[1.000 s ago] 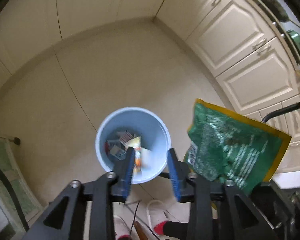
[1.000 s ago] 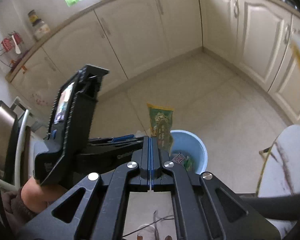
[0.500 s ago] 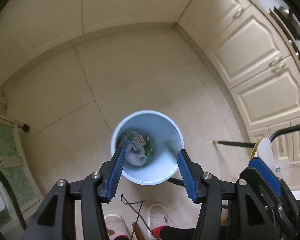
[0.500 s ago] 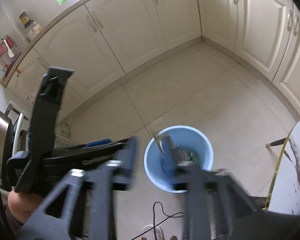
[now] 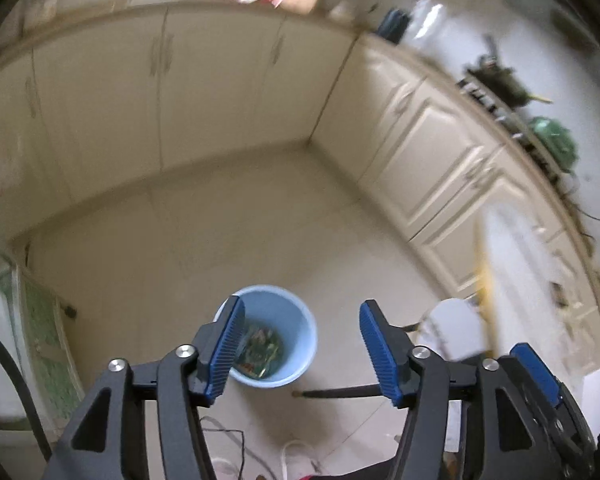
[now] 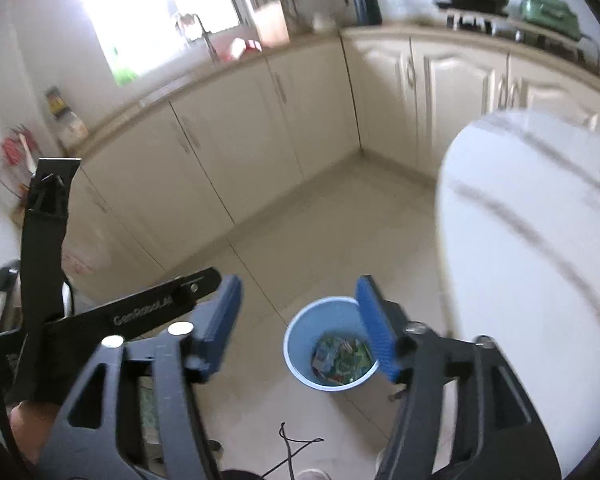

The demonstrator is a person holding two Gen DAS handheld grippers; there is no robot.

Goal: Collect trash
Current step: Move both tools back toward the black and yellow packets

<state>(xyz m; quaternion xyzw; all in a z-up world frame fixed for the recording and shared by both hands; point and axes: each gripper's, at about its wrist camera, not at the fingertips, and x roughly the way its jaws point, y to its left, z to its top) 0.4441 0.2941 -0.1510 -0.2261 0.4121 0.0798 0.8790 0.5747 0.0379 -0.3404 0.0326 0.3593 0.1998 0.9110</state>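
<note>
A light blue bin (image 5: pixel 284 336) stands on the tiled floor and also shows in the right wrist view (image 6: pixel 312 344). Crumpled wrappers lie inside it, among them a green packet (image 6: pixel 346 360), which also shows in the left wrist view (image 5: pixel 260 346). My left gripper (image 5: pixel 302 346) is open and empty, held high above the bin. My right gripper (image 6: pixel 298 328) is open and empty, also high above the bin. The left gripper's body (image 6: pixel 112 312) shows at the left of the right wrist view.
Cream kitchen cabinets (image 6: pixel 260 128) line the far wall and the right side. A white round table (image 6: pixel 532 264) is at the right. A black cable (image 6: pixel 292 448) lies on the floor near my feet. A green mat (image 5: pixel 44 344) lies at the left.
The right gripper has opened and let go of the green packet, which now lies in the bin. The left gripper has opened wider. Both grippers have lifted up, away from the bin.
</note>
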